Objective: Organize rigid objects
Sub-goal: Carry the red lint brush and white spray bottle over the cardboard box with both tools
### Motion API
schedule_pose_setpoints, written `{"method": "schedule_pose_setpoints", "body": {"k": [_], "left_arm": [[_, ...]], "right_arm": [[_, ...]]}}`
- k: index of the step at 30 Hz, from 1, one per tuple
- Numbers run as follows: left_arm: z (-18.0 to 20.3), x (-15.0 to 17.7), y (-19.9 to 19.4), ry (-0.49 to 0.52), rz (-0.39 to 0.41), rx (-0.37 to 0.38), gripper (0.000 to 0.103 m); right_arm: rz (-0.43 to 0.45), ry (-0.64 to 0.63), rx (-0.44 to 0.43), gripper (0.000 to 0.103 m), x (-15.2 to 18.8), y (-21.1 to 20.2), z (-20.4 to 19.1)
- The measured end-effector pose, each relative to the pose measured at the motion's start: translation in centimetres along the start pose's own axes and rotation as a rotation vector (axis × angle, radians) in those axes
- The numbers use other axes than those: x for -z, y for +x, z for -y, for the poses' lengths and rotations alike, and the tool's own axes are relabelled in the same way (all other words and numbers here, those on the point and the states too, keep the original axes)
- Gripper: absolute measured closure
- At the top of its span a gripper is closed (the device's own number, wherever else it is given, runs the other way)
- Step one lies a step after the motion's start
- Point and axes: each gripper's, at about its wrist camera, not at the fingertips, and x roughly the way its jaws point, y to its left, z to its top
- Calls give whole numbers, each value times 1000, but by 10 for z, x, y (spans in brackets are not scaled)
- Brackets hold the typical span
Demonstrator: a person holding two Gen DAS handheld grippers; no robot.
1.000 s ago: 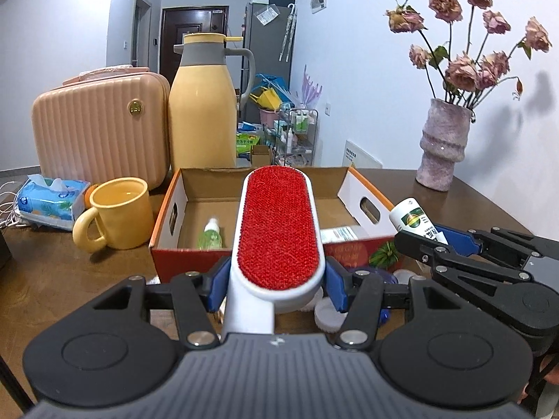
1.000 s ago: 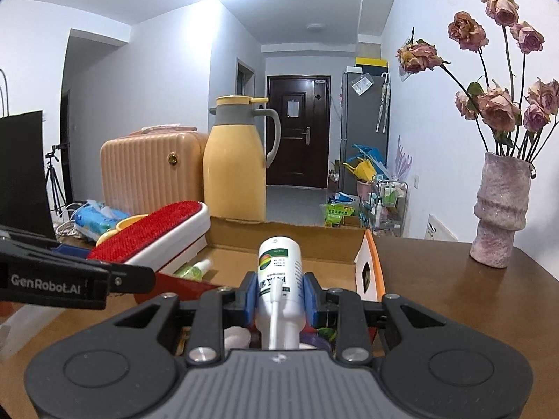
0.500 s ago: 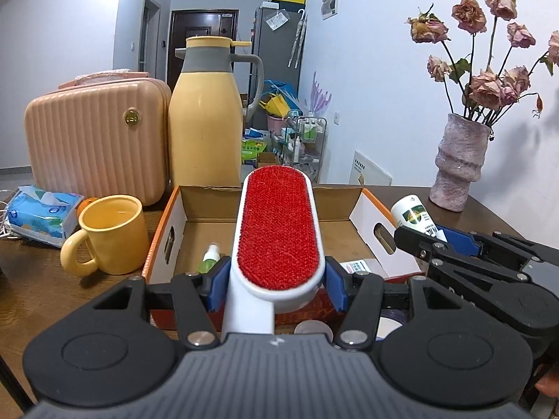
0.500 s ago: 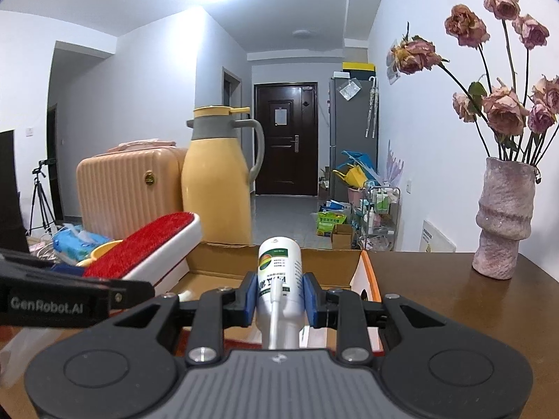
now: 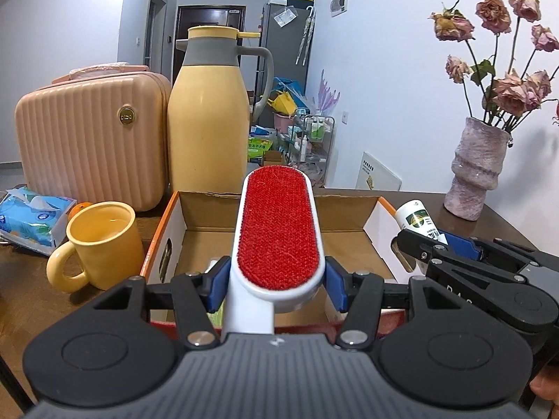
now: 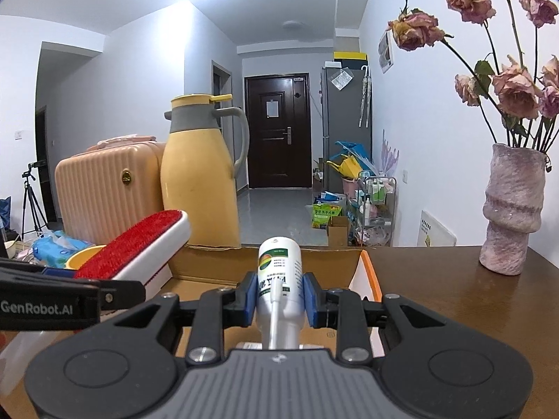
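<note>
The brown wooden table [image 5: 496,216] is carrying an open cardboard box with orange edges [image 5: 353,209], and I'm hovering both tools above it. My left gripper [image 5: 276,284] is clamping a white lint brush with a red bristle pad [image 5: 279,230] by its sides, jaws partly apart around it. My right gripper [image 6: 277,296] is squeezing a small white spray bottle with a green label [image 6: 279,272], jaws narrowed tight on it, over the box's right half.

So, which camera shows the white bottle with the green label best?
The right wrist view: the white bottle sits centred and close, clamped in the right gripper, label readable. The left wrist view shows only its end at the right edge.
</note>
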Motion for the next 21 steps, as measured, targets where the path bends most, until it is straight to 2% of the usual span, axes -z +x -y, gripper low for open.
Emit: {"method": "schedule_pose_setpoints", "body": {"k": [21], "left_arm": [[-8, -21, 66, 14, -50, -43, 47]], "right_arm": [[-60, -24, 19, 76, -10, 63, 2]]}}
